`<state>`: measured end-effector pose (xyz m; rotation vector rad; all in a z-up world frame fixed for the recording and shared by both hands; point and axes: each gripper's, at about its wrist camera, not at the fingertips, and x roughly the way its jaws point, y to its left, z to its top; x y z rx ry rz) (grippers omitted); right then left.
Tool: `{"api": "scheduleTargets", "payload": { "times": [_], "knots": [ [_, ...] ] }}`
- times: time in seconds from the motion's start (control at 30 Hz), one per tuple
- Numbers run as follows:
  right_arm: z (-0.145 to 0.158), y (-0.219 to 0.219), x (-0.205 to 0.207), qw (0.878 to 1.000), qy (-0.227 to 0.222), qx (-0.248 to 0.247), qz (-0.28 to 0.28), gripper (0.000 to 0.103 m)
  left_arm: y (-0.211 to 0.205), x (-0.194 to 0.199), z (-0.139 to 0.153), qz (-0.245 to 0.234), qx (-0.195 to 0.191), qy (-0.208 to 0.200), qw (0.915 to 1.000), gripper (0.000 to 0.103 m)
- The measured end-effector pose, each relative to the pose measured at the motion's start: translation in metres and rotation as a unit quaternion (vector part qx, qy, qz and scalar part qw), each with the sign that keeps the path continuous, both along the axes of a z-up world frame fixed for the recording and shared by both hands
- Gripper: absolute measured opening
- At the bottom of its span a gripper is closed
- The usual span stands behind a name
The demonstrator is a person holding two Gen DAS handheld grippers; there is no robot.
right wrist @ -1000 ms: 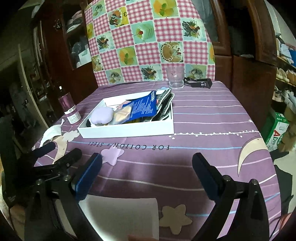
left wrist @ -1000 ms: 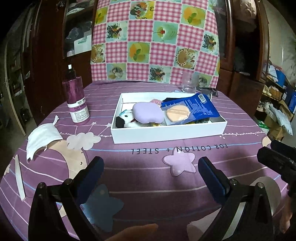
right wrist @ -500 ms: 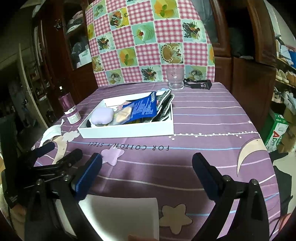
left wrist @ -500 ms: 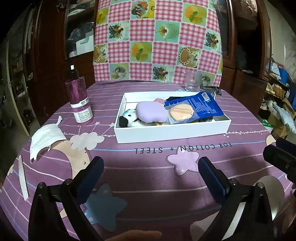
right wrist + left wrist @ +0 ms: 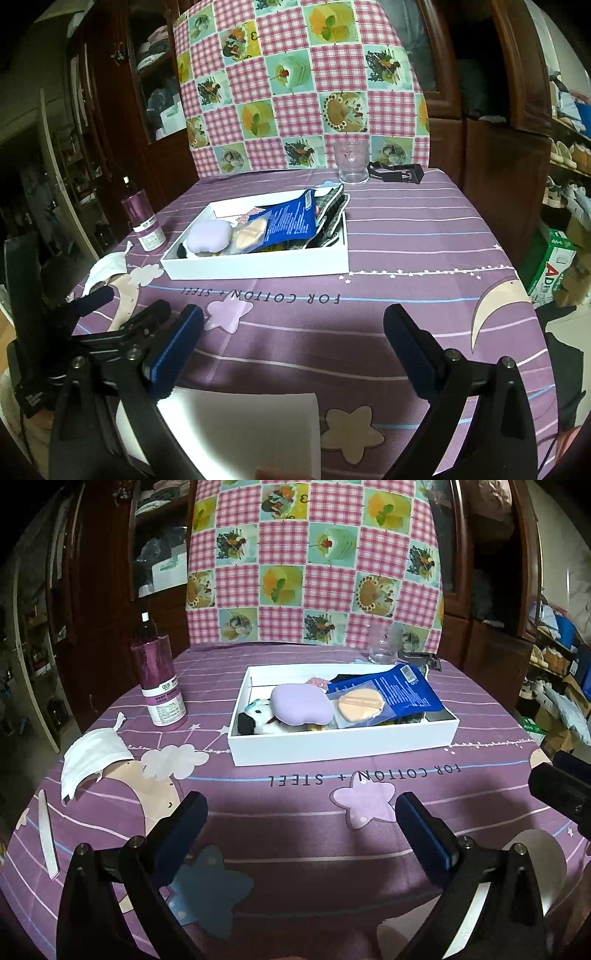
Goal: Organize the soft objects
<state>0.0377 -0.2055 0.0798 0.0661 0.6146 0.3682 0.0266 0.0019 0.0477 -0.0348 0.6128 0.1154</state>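
Note:
A white box [image 5: 343, 740] [image 5: 258, 267] stands mid-table on the purple cloth. It holds a lilac cushion [image 5: 301, 704] [image 5: 208, 235], a black-and-white plush [image 5: 258, 722], an orange puff [image 5: 360, 704] [image 5: 249, 233] and a blue packet [image 5: 399, 690] [image 5: 291, 221]. A white face mask [image 5: 92, 758] [image 5: 107, 267] lies on the cloth left of the box. My left gripper [image 5: 301, 825] hovers open over the near cloth, empty. My right gripper [image 5: 291, 339] is open too, holding nothing, near the table's front edge. The left gripper [image 5: 122, 317] also shows at the right wrist view's left side.
A purple bottle [image 5: 159, 686] [image 5: 144, 223] stands left of the box. A clear glass [image 5: 382, 646] [image 5: 351, 160] and a black clip [image 5: 397, 171] sit at the far edge before a checked chair back [image 5: 314, 561]. A white sheet [image 5: 240, 424] lies under my right gripper; a thin white stick [image 5: 46, 834] lies far left.
Both grippers have drawn back slightly and risen, so the box looks a little farther off. Nothing was picked up or released.

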Motion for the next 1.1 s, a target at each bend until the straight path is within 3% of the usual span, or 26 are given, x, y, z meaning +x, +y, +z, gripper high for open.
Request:
{"api": "scheduleTargets", "payload": {
  "times": [1.1],
  "knots": [
    [-0.0005, 0.0007, -0.0001, 0.999, -0.006, -0.026, -0.021, 0.098, 0.0009, -0.0002, 0.0011, 0.014, 0.014, -0.003, 0.9998, 0.103]
  ]
}}
